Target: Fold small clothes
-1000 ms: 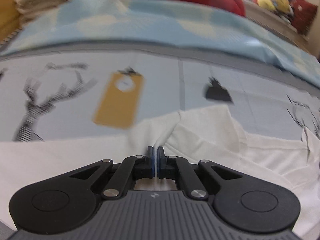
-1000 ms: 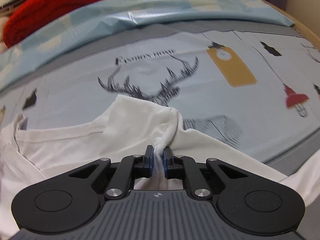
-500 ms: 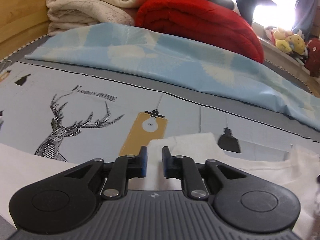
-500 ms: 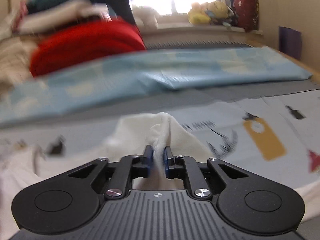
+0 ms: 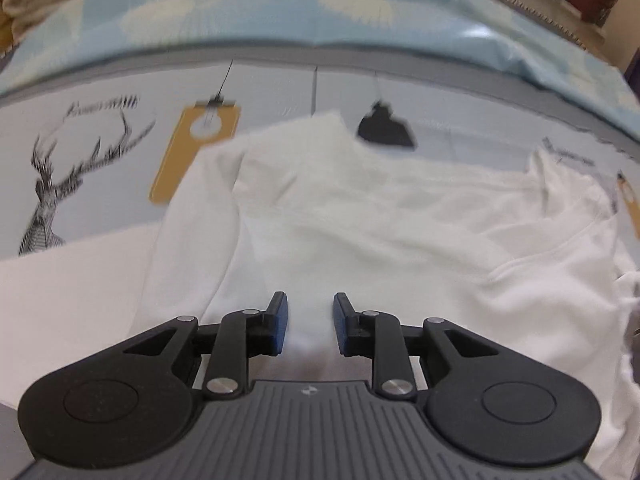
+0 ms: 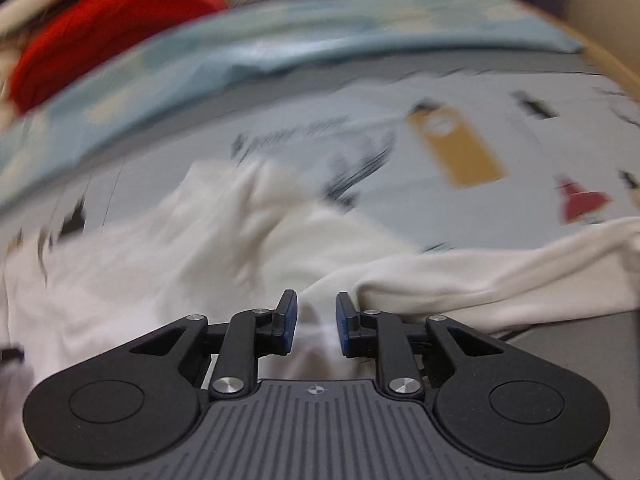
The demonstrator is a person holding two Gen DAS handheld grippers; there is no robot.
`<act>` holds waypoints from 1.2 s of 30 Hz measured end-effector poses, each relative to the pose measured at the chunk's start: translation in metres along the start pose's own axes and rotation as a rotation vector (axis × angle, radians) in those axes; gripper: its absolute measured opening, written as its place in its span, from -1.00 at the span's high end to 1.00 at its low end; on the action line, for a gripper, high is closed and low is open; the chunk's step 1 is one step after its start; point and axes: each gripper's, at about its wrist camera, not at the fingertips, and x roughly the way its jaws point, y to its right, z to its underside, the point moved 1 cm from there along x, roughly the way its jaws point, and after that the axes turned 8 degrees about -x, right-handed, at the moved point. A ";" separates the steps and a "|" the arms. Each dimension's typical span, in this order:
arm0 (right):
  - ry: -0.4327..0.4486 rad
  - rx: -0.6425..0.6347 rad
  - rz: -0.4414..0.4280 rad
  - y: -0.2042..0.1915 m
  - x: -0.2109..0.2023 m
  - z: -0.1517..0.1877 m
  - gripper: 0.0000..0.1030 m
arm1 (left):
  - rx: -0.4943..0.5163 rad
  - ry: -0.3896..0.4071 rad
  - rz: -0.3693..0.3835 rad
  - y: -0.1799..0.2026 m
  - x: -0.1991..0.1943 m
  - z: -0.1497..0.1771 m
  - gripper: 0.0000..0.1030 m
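While you hover, left hand-held gripper (image 5: 307,322): released above white shirt (image 5: 380,220).
Right hand-held gripper (image 6: 312,322): released; red blanket (image 6: 108,36) visible.

Left gripper (image 5: 307,322) fingers apart above white shirt (image 5: 380,220).

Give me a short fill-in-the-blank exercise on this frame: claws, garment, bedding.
1. Both the left claw and the right claw have their jaws ____.
2. The garment lying under the claws is ____ in colour.
3. Left of the garment, the bedsheet shows a black line drawing of a ____.
4. The rolled blanket behind the bedsheet is ____.

Missing words: open; white; deer; red
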 end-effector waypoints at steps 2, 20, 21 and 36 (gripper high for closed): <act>0.046 0.077 0.060 0.028 -0.014 -0.001 0.46 | -0.008 0.014 0.037 0.007 -0.012 -0.001 0.46; 0.231 0.963 -0.017 0.265 -0.005 0.047 0.19 | 0.054 0.003 0.060 0.036 -0.025 0.016 0.44; 0.212 0.978 -0.003 0.270 -0.001 0.048 0.21 | 0.049 0.001 0.054 0.035 -0.023 0.015 0.44; 0.113 0.929 0.147 0.272 0.009 0.041 0.95 | 0.036 0.005 0.051 0.031 -0.023 0.014 0.44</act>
